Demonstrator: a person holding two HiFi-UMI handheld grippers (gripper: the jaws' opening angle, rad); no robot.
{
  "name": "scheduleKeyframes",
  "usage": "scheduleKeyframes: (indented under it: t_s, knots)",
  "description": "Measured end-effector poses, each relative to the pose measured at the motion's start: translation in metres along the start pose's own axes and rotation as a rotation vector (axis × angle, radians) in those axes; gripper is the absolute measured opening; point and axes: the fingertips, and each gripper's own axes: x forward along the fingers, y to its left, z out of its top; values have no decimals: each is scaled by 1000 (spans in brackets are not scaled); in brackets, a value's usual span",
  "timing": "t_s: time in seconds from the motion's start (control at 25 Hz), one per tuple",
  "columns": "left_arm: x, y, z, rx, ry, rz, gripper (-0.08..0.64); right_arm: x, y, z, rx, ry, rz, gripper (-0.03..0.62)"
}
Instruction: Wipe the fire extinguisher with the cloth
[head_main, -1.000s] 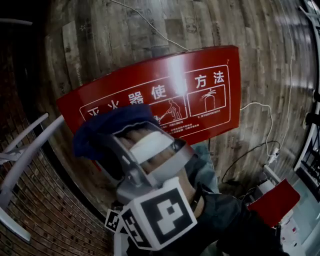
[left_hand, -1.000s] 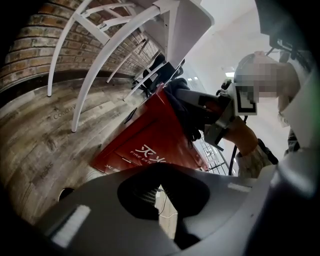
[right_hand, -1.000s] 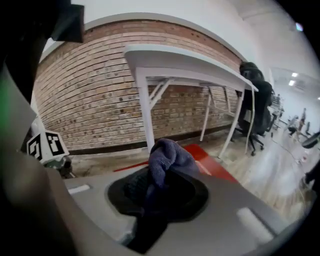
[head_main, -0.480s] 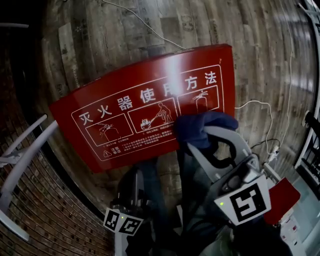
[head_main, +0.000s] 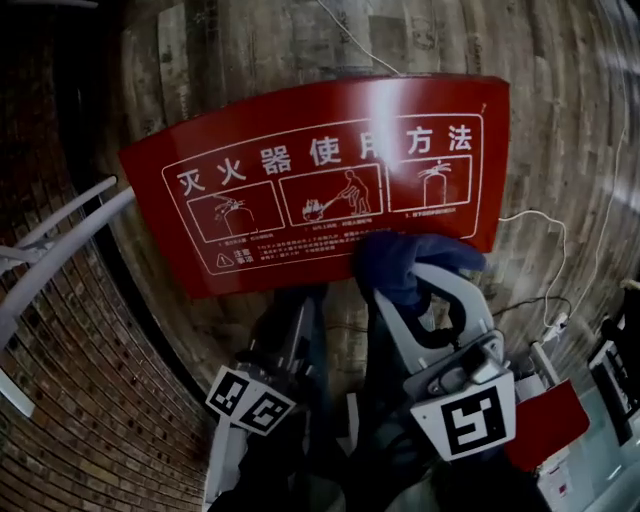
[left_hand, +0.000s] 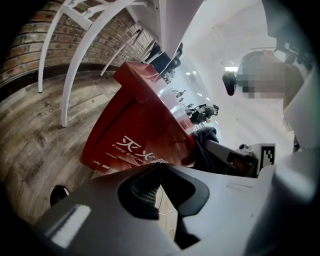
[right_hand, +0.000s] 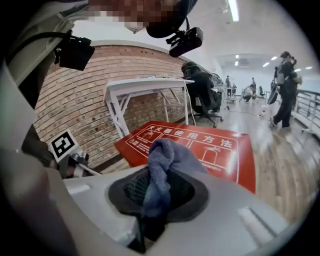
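The fire extinguisher box (head_main: 320, 200) is a red case with white instruction pictures on its lid, lying on the wooden floor. My right gripper (head_main: 410, 272) is shut on a bunched dark blue cloth (head_main: 400, 258), which rests at the lid's near right edge. In the right gripper view the cloth (right_hand: 165, 155) hangs between the jaws in front of the box (right_hand: 210, 147). My left gripper (head_main: 295, 312) is below the box's near edge, its tips together and nothing in them. The left gripper view shows the box's side (left_hand: 140, 135) and the cloth (left_hand: 205, 145) beyond my left gripper (left_hand: 160, 167).
White metal table legs (head_main: 60, 250) stand at the left by a brick wall (head_main: 100, 400). A white cable (head_main: 540, 230) runs over the floor right of the box, and a smaller red thing (head_main: 550, 420) lies at the lower right. People stand far off (right_hand: 285, 85).
My right gripper has swept the cloth from the lid's left part to its near right edge and rolled. The left gripper has come further into view below the box.
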Motion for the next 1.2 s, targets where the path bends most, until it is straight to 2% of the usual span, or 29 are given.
scheduleKeyframes:
  t_s: [0.12, 0.28, 0.36, 0.56, 0.64, 0.76, 0.88, 0.96, 1.04, 1.08, 1.2]
  knots:
    - [5, -6, 2, 13, -3, -7, 5, -5, 3, -9, 13, -15, 32, 69]
    - [4, -10, 0, 9, -4, -11, 5, -22, -13, -21, 25, -19, -43, 69]
    - [3, -8, -2, 7, -2, -10, 5, -25, -11, -29, 22, -6, -52, 69]
    - [-4, 1, -1, -6, -11, 0, 5, 0, 24, -67, 45, 113, 39, 69]
    - [-9, 6, 0, -8, -17, 4, 5, 19, 38, -68, 53, 128, 63, 69]
    - [-18, 17, 1, -15, -26, 20, 5, 52, 68, -51, -33, 91, 96, 69]
    - [-29, 29, 3, -31, -35, 50, 5, 71, 93, -38, -39, 5, 116, 69]
    - [-33, 34, 6, -35, -43, 58, 5, 73, 89, -35, -44, -40, 92, 69]
    - [-36, 38, 10, -33, -51, 61, 5, 65, 70, -43, -34, -42, 46, 69]
    - [-38, 40, 12, -33, -55, 63, 5, 57, 56, -53, -4, -23, 7, 69]
    - [-40, 41, 14, -38, -62, 64, 5, 20, 4, -92, 196, 38, -176, 69]
